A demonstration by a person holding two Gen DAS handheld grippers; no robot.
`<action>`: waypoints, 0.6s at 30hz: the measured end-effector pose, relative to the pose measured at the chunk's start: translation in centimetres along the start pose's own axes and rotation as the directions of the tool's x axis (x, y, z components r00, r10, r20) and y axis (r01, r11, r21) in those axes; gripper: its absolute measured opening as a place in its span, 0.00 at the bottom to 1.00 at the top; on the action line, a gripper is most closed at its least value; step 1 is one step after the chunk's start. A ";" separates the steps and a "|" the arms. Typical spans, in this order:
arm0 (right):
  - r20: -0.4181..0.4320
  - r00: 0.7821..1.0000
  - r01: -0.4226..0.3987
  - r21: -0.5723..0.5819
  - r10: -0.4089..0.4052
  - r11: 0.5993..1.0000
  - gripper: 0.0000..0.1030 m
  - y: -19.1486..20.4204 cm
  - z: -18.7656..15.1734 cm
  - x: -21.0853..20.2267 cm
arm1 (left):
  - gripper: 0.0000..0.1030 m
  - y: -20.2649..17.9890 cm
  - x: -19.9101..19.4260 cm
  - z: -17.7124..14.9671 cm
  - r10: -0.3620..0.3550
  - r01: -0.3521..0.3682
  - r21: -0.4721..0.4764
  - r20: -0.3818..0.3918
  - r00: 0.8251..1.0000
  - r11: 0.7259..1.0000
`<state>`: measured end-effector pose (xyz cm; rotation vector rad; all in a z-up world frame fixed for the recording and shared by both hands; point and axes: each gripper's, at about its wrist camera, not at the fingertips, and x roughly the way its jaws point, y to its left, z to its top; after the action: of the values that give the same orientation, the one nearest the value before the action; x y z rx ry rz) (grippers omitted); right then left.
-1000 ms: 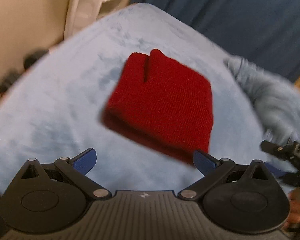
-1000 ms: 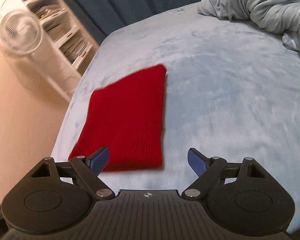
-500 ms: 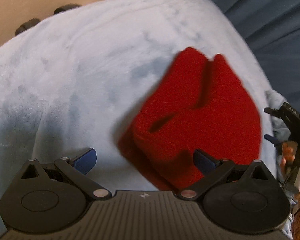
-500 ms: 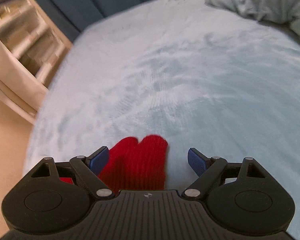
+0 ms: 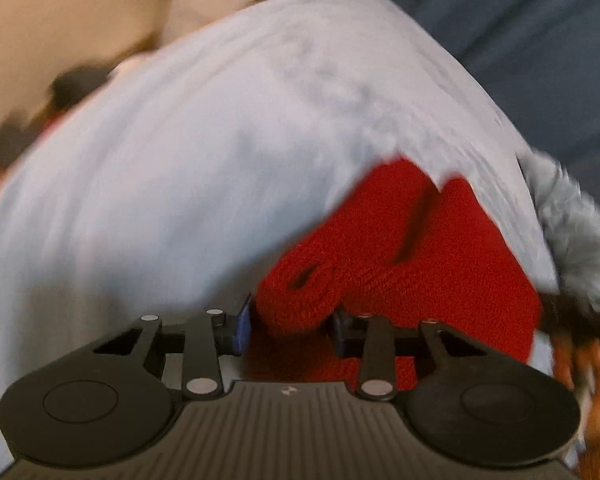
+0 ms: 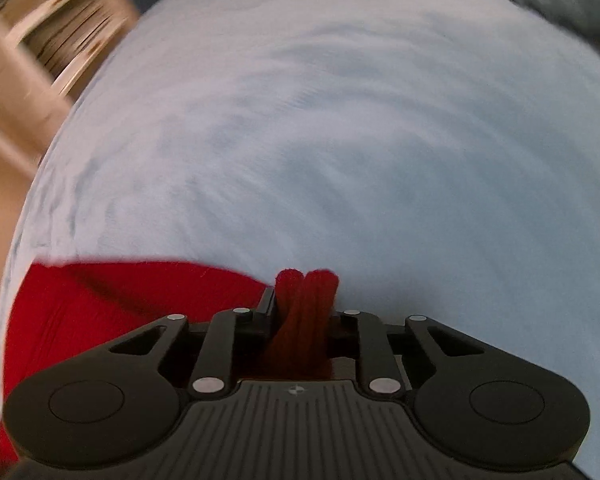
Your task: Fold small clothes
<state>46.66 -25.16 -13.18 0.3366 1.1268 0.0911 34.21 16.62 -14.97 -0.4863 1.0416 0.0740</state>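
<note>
A red knit garment point(image 5: 440, 276) lies folded on a pale blue blanket point(image 5: 204, 160). My left gripper point(image 5: 290, 326) is shut on its thick near corner, the fabric bunched between the blue pads. In the right wrist view the red garment point(image 6: 132, 300) spreads to the left, and my right gripper point(image 6: 304, 312) is shut on another corner, whose doubled edge sticks up between the fingers. The right gripper and the hand holding it show at the right edge of the left wrist view point(image 5: 580, 328). Both views are blurred by motion.
The blanket point(image 6: 340, 140) covers a bed. A grey-blue fluffy cloth point(image 5: 572, 240) lies at the bed's right side. A shelf unit point(image 6: 48, 24) stands left of the bed by a beige floor. Dark blue curtain point(image 5: 520, 20) hangs behind.
Both grippers were open above the garment. They came down to its corners and shut on them. The near fabric now bunches up between the fingers.
</note>
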 end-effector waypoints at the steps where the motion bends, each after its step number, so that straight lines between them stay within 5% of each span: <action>1: 0.007 1.000 -0.003 0.067 0.002 0.998 0.19 -1.8 -2.2 -1.4 | 0.40 -1.0 1.3 2.2 0.001 0.000 0.081 -0.009 1.000 0.997; 5: 0.065 0.998 -0.040 0.377 0.017 0.925 0.19 -6.2 -15.1 -7.2 | 0.45 -6.3 6.1 8.1 -0.032 0.054 0.319 -0.076 0.997 0.946; 8: 0.145 0.989 -0.096 0.485 0.028 0.869 0.24 -5.6 -21.9 -9.5 | 0.55 -7.9 6.8 9.1 -0.021 0.045 0.314 -0.077 0.997 0.948; 11: 0.201 0.979 -0.073 0.470 -0.027 0.880 0.35 -5.4 -23.0 -10.1 | 0.83 -6.5 4.9 7.9 -0.060 0.068 0.257 -0.041 0.997 0.964; 15: 0.204 0.979 -0.076 0.439 -0.018 0.895 0.37 -6.1 -20.8 -10.4 | 0.87 -5.4 3.4 5.9 -0.147 0.158 0.235 -0.063 0.987 0.959; 17: 0.206 0.979 -0.082 0.429 -0.009 0.899 0.42 -6.0 -20.2 -10.6 | 0.70 -5.8 4.0 4.9 -0.130 0.143 0.263 -0.069 0.989 0.954; 18: 0.197 0.980 -0.081 0.424 -0.004 0.902 0.42 -5.9 -20.0 -10.5 | 0.30 -6.3 4.6 4.4 -0.116 0.132 0.288 -0.069 0.991 0.949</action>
<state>23.66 -28.89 -13.58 0.7492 0.9392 -0.1585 41.90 12.07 -14.80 -0.2840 1.0486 -0.2038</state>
